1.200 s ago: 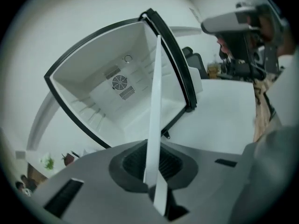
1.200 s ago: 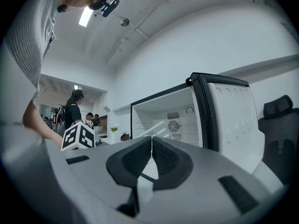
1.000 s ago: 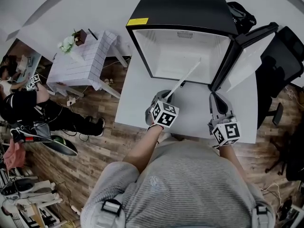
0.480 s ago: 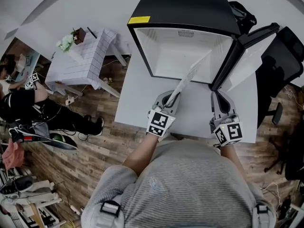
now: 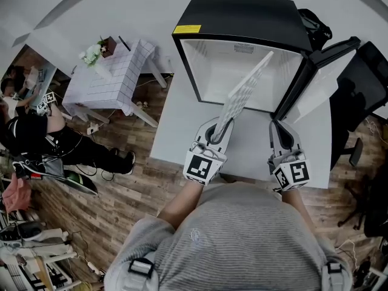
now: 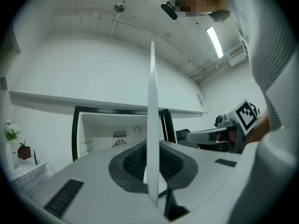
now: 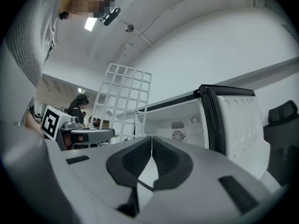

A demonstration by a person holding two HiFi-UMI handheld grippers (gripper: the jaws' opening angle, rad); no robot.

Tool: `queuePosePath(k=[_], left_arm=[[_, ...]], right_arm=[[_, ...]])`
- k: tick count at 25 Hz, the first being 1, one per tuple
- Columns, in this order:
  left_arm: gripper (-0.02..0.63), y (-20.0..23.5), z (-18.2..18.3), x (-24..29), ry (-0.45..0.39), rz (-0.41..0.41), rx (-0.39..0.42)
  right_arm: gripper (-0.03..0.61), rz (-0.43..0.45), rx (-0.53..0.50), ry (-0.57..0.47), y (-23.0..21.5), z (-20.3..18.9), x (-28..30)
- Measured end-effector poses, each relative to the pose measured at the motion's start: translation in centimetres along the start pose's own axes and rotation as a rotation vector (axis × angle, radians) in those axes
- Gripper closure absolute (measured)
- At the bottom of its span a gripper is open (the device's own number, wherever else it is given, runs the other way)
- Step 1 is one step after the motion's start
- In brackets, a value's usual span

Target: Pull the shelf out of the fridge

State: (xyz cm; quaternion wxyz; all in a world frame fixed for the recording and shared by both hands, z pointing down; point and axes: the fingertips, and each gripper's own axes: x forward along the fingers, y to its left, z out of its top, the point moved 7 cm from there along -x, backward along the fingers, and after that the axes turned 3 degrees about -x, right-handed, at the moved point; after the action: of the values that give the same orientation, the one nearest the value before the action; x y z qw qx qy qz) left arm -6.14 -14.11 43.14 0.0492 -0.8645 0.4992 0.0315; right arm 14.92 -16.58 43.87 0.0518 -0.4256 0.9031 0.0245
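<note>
Looks like a light, stiff wire shelf (image 5: 245, 86), white-coated so probably slick; best pinched mid-edge on the rim bar to stop it swinging; seems clear of the mini fridge (image 5: 242, 17), held on edge over the table (image 5: 176, 132), slanting toward 1 o'clock; gripped by its near edge in the left gripper (image 5: 213, 133), jaws nearly closed on the rim; nothing in the right gripper (image 5: 277, 129), pinched together at 3 o'clock of the left.

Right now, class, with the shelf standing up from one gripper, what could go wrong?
The left gripper pinches the shelf by one edge only, so the tall grid could pivot or slip. Its top could knock the open fridge. The right gripper, shut and empty, gives no support.
</note>
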Motion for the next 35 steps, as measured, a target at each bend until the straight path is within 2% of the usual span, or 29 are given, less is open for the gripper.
queuePosePath(k=[4, 10, 14, 35], left_arm=[[0.578, 0.0, 1.8, -0.3, -0.074, 0.004, -0.001], [0.578, -0.1, 2.5, -0.4, -0.097, -0.001, 0.0], [0.578, -0.1, 2.3, -0.5, -0.078, -0.006, 0.005], [0.578, -0.1, 3.4, -0.9, -0.102, 0.008, 0.028]], right_arm=[[0.565, 0.011, -0.003, -0.002, 0.4, 0.2, 0.1], [0.565, 0.021, -0.005, -0.006, 0.8, 0.5, 0.4], [0.565, 0.024, -0.009, -0.008, 0.9, 0.7, 0.6], [0.566, 0.043, -0.015, 0.025, 1.5, 0.6, 1.0]])
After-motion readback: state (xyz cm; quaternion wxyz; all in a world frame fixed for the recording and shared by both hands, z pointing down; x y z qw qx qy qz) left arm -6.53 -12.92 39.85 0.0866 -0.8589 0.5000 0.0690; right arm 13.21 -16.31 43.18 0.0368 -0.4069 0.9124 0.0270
